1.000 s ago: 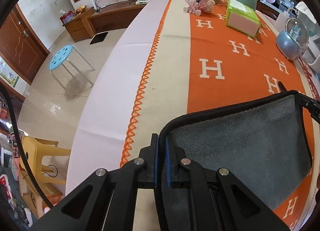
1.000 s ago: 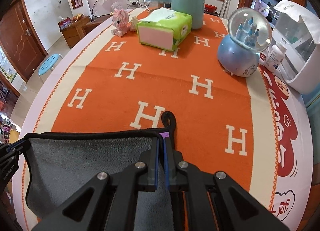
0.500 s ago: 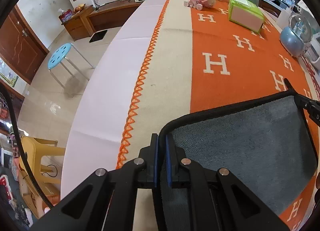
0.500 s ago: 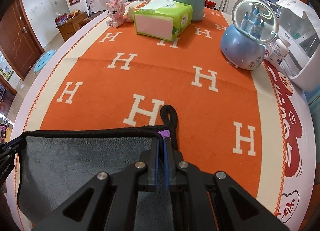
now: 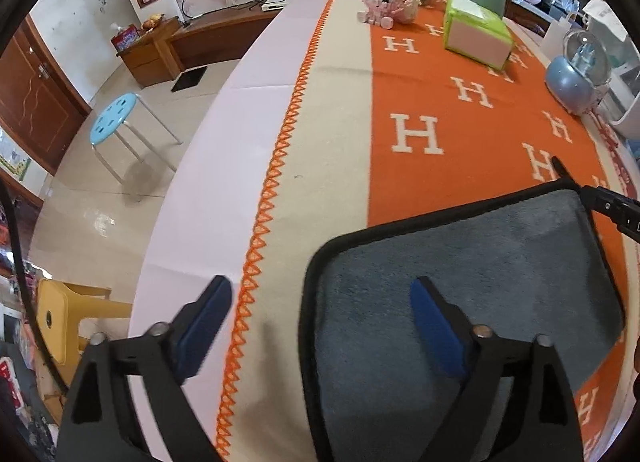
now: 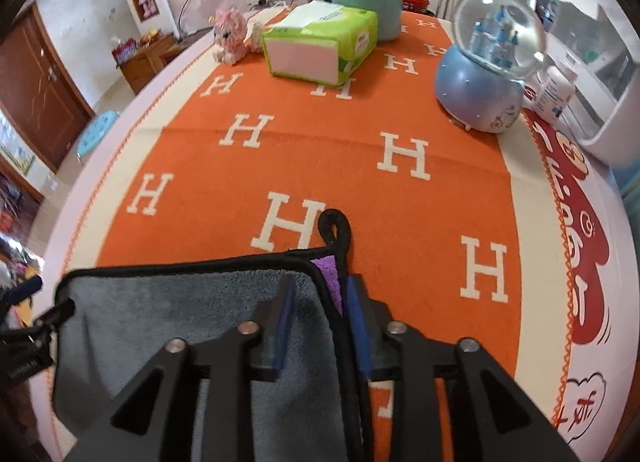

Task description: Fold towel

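Note:
A grey towel (image 5: 460,274) with black piping lies folded on the orange H-pattern tablecloth (image 5: 440,101). My left gripper (image 5: 320,310) is wide open over the towel's left front corner, one finger on each side of its edge. In the right wrist view the towel (image 6: 180,322) shows a purple underside at its right corner and a black hanging loop (image 6: 335,223). My right gripper (image 6: 318,316) is partly open, its jaws straddling the towel's right edge. The right gripper's tip (image 5: 612,207) shows at the towel's far corner.
At the back of the table stand a green tissue pack (image 6: 320,47), a pink toy (image 6: 229,35), a blue snow globe (image 6: 486,73), a teal container (image 6: 368,1) and a white appliance (image 6: 592,61). The table's left edge drops to the floor with a blue stool (image 5: 116,121).
Both grippers were shut on the towel's corners and moved forward over the table. Now both have opened and let go; the towel's top layer lies flat.

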Tool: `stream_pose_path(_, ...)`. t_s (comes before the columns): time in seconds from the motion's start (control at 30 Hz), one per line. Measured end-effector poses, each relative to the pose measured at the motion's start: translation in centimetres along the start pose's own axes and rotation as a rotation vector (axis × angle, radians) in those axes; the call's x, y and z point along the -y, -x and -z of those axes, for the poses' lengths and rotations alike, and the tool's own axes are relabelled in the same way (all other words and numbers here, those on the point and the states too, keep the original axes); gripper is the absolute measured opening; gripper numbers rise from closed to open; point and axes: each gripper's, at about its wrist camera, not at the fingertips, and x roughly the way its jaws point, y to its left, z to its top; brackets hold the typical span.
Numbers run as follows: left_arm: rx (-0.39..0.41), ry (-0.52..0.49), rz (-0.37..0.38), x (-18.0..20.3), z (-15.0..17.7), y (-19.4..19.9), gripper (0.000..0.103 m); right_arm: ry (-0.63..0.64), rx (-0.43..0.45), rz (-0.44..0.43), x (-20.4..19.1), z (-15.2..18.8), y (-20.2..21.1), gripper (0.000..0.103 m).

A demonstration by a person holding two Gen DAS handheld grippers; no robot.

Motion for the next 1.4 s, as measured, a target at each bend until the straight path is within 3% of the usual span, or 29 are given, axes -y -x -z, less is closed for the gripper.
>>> stream_pose_path(0.1, -0.008, 0.03, 0.051, 0.0, 0.2, 0.5, 0.102, -0.015, -0.001, -0.019, 0.1, 0.1, 0.8, 0.039)
stream_pose_path(0.27, 0.031, 0.071, 0.051, -0.3, 0.8, 2.1, 0.102, 0.002, 0.005, -0.013, -0.4, 1.0, 2.5, 0.04)
stream_pose_path(0.33, 0.046, 0.075, 0.05, -0.3, 1.2, 3.0, 0.102, 0.012, 0.007, -0.004, -0.6, 1.5, 3.2, 0.046)
stream_pose_path(0.83, 0.092, 0.021, 0.112, 2.8, 8.2, 11.0, 0.102, -0.007, 0.075, -0.017, -1.4, 9.9, 11.7, 0.049)
stream_pose_path(1.03, 0.099, -0.009, 0.134, 4.5, 11.9, 14.4, 0.102, -0.042, 0.108, -0.026, -1.1, 14.2, 16.0, 0.069)
stream_pose_path(1.2, 0.114, -0.036, 0.152, 6.0, 15.1, 17.7, 0.102, -0.063, 0.119, -0.024, -0.6, 16.9, 18.9, 0.071)
stream_pose_path(1.27, 0.121, -0.046, 0.163, 6.6, 16.4, 19.1, 0.102, -0.065, 0.124, -0.015, -0.3, 18.1, 20.2, 0.082)
stream_pose_path(1.4, 0.132, -0.071, 0.168, 8.0, 18.5, 21.7, 0.102, -0.072, 0.133, -0.007, 0.2, 20.2, 22.5, 0.092)
